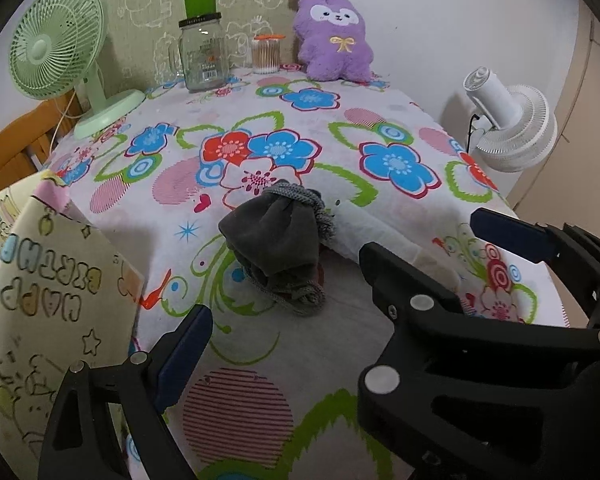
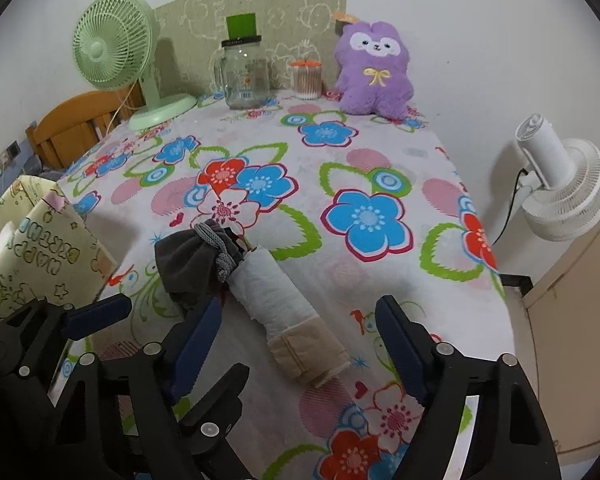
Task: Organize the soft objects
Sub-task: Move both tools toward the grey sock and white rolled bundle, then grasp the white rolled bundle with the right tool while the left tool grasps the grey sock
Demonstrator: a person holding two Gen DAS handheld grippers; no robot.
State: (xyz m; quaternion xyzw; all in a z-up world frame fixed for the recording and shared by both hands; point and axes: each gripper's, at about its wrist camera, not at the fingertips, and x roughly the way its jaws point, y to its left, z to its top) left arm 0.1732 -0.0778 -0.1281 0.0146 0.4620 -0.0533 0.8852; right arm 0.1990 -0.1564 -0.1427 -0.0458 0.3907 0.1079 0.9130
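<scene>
A dark grey drawstring pouch (image 1: 276,240) lies on the flowered tablecloth (image 1: 392,160), its mouth against a white rolled cloth (image 2: 276,292) wrapped with a beige strap (image 2: 308,352). My left gripper (image 1: 300,320) is open just short of the pouch; its right finger is hidden under the other gripper. My right gripper (image 2: 300,304) is open, with the white roll lying between its fingers and no pad touching it. In the left wrist view the right gripper (image 1: 420,232) crosses in from the right. A purple plush animal (image 2: 374,68) sits upright at the table's far edge.
Along the back stand a green desk fan (image 2: 112,44), a lidded glass jar (image 2: 246,76) and a tub of cotton swabs (image 2: 308,80). A yellow birthday-print bag (image 1: 48,280) stands at the left edge. A white fan (image 2: 560,188) is beyond the table's right side.
</scene>
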